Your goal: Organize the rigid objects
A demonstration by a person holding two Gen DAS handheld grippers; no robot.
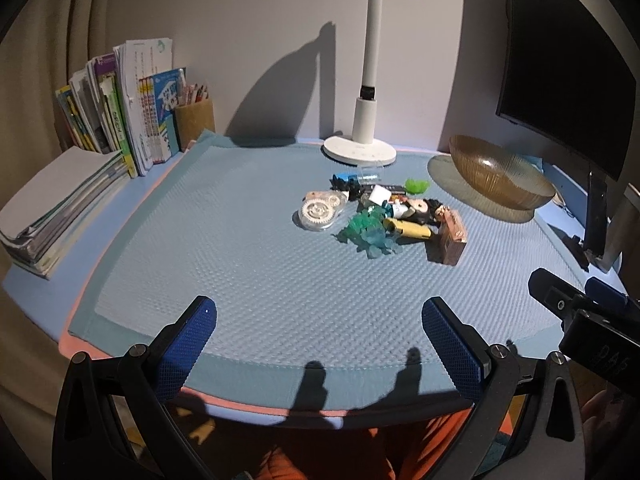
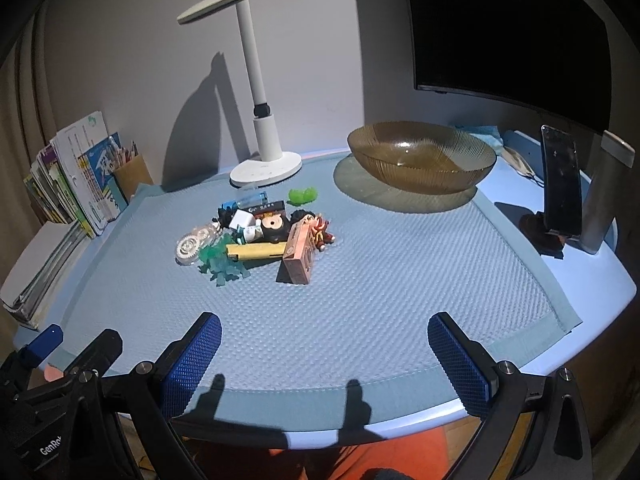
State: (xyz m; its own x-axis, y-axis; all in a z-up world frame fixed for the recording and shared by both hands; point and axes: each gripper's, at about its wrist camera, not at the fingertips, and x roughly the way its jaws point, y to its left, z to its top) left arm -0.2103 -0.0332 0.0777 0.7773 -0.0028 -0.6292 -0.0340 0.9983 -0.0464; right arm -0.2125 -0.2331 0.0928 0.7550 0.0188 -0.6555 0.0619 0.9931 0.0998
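A heap of small rigid objects lies mid-mat: a clear correction-tape dispenser [image 1: 319,213] [image 2: 191,249], teal plastic pieces [image 1: 370,236] [image 2: 220,264], a yellow tube [image 1: 408,229] [image 2: 258,251], a pink box [image 1: 452,236] [image 2: 300,254], a green piece [image 1: 417,186] [image 2: 303,196] and small figures. An amber glass bowl [image 1: 500,178] [image 2: 422,156] stands behind it, to the right. My left gripper [image 1: 319,322] and right gripper [image 2: 325,334] hover open over the mat's front edge, well short of the heap, nothing between their fingers.
A white desk lamp [image 1: 370,80] [image 2: 260,120] stands at the back. Books [image 1: 132,120] and a pencil cup [image 1: 194,122] line the back left, with a paper stack [image 1: 56,200] in front. A monitor [image 2: 512,32] and an upright phone [image 2: 560,184] are at right.
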